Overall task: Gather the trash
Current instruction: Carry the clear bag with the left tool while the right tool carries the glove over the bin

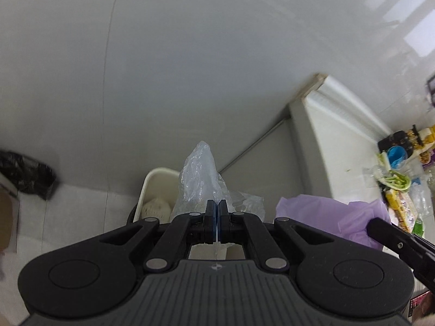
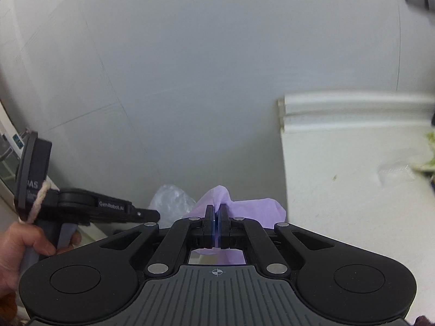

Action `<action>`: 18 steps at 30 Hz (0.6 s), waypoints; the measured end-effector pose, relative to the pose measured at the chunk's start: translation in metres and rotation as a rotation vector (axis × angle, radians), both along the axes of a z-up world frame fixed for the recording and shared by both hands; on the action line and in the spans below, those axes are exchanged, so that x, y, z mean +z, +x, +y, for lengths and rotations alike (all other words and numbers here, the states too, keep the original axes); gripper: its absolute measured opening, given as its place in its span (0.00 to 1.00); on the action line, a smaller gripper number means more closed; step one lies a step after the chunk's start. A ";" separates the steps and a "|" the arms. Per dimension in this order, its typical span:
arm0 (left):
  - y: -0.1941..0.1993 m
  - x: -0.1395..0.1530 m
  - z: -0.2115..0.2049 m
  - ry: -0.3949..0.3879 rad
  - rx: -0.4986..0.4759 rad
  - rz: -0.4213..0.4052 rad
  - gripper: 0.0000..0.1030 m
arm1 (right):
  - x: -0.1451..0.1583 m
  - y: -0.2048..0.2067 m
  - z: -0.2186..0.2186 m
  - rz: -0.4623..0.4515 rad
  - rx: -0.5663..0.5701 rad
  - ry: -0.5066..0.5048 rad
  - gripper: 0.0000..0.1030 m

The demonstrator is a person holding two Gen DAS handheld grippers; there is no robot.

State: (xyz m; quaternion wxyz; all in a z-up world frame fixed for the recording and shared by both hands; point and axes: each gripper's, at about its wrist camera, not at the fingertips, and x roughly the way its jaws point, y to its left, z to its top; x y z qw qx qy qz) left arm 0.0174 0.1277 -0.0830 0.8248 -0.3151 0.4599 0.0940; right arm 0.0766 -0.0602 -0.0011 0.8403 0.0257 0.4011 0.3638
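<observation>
My left gripper (image 1: 216, 212) is shut on a crumpled clear plastic bag (image 1: 199, 179), which sticks up past its fingertips. Below it stands a white bin (image 1: 152, 187) with a pale crumpled wad inside. My right gripper (image 2: 216, 214) is shut on a thin purple plastic bag (image 2: 244, 209). That purple bag (image 1: 326, 212) also shows in the left wrist view, with the right gripper's black finger (image 1: 386, 231) beside it. In the right wrist view the left gripper (image 2: 152, 214) reaches in from the left, a hand (image 2: 24, 241) on its handle, and the clear bag (image 2: 171, 198) sits at its tip.
A white counter (image 1: 339, 146) lies to the right, with food scraps, a blue cup (image 1: 395, 157) and packets at its far end. A grey wall fills the background. A black bag (image 1: 24, 174) lies on the pale floor at left.
</observation>
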 end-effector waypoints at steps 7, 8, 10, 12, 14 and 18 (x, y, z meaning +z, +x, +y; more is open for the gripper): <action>0.013 -0.046 0.005 -0.004 -0.022 0.114 0.01 | -0.039 0.023 0.027 0.076 -0.006 -0.078 0.00; 0.019 -0.055 0.004 -0.003 -0.027 0.129 0.01 | -0.044 0.026 0.031 0.080 -0.005 -0.096 0.00; 0.030 -0.073 0.005 -0.006 -0.037 0.159 0.01 | -0.054 0.034 0.040 0.094 -0.002 -0.132 0.00; 0.038 -0.091 0.006 -0.003 -0.043 0.188 0.01 | -0.063 0.041 0.048 0.104 -0.007 -0.170 0.00; 0.046 -0.106 0.005 0.006 -0.058 0.211 0.01 | -0.072 0.048 0.058 0.107 -0.006 -0.210 0.00; 0.059 -0.132 0.001 0.017 -0.083 0.245 0.02 | -0.086 0.060 0.073 0.104 0.008 -0.284 0.00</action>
